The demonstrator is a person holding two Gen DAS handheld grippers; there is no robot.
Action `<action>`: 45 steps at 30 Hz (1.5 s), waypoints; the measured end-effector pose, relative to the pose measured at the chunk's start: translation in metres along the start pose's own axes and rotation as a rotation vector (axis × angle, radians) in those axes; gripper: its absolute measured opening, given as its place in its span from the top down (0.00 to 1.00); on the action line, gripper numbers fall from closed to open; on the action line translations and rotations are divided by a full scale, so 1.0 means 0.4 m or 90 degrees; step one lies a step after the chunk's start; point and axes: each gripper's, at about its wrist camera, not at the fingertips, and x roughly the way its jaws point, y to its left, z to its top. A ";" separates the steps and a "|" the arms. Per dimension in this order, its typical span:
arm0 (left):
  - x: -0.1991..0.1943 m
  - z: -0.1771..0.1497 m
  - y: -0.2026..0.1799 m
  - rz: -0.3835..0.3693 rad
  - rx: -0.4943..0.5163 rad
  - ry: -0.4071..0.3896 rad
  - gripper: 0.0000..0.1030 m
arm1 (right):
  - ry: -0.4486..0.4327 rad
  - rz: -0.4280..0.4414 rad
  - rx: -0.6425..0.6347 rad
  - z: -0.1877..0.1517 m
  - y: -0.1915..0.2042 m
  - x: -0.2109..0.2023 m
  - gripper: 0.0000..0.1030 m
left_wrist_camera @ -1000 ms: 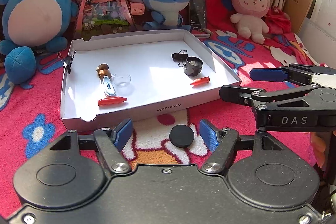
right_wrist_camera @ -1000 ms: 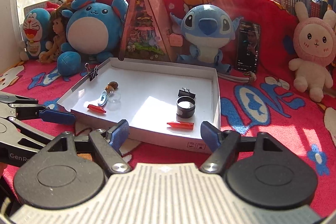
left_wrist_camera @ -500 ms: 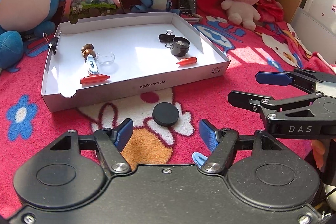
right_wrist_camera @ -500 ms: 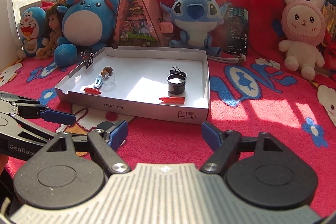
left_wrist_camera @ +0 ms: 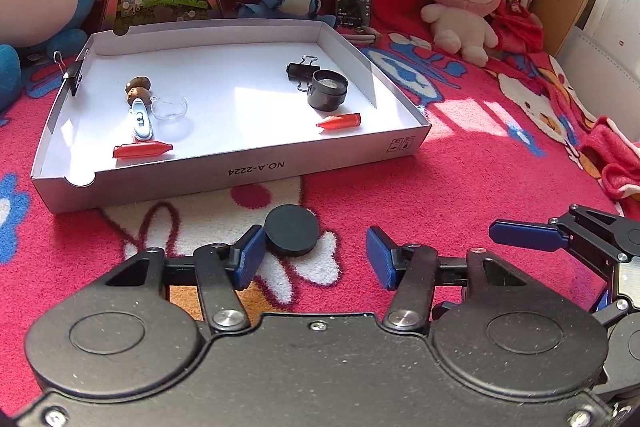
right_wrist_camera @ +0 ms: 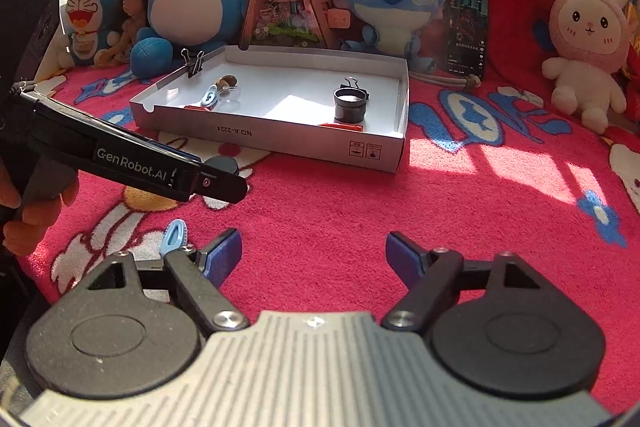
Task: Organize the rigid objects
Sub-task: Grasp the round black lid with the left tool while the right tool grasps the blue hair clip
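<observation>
Here the left gripper (left_wrist_camera: 316, 261) sat spread, black disc (left_wrist_camera: 293, 231) touching its left finger. Centre first, then close. Right gripper (right_wrist_camera: 314, 259) spread, empty.

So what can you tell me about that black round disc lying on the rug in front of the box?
The black disc is a flat, thick, matte puck, like a lid or cap. It lies flat on the red patterned rug, outside the white box. The left gripper is open around it, its left finger pad at or against the disc's edge.
</observation>
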 end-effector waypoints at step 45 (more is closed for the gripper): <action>-0.092 0.014 0.027 0.072 0.037 -0.088 0.70 | -0.018 0.057 -0.041 -0.023 0.160 0.033 0.80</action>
